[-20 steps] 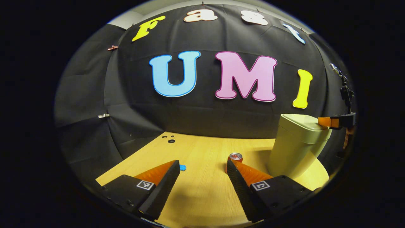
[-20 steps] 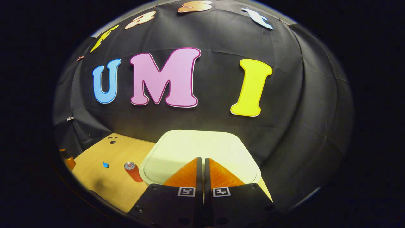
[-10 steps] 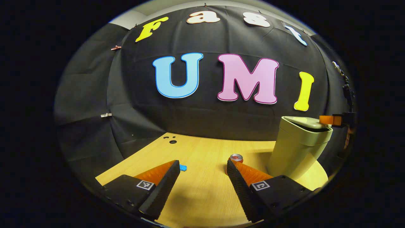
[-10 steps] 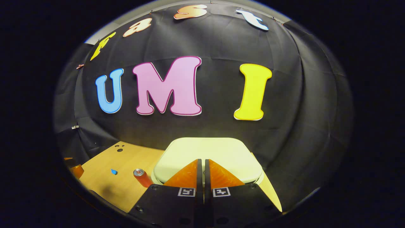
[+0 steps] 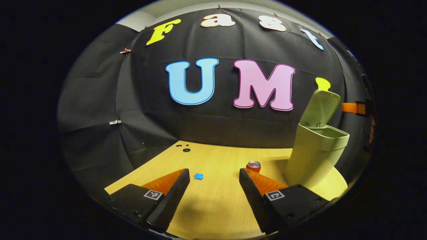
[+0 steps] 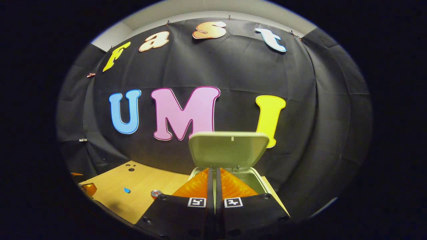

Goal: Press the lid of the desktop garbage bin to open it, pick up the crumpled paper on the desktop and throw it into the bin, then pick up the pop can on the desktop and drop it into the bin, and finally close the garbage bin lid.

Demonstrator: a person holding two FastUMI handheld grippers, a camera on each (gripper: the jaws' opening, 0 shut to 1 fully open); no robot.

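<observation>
Desk of pale wood ran across the booth, and on its right side stood the bin, the largest thing there, upright with its lid swung up and back on the far hinge. The mouth gaped; what showed of the inside in the right gripper view looked bare, though the bottom was hidden.

The right gripper hung just above the bin's near rim, fingers pressed together on nothing. In the left gripper view it showed at the far right, beside the raised lid.

The left gripper hovered low over the desk with its 2 fingers spread wide and nothing between them.

The can stood upright just left of the bin's foot, half hidden behind the left gripper's right finger.

The paper — a small blue wad with no clear long axis — lay ahead of the left gripper, just past its left fingertip and slightly left of the gap's centre. By my reading the left gripper was much the nearer — a short push forward and a little left would bracket the wad.
</observation>
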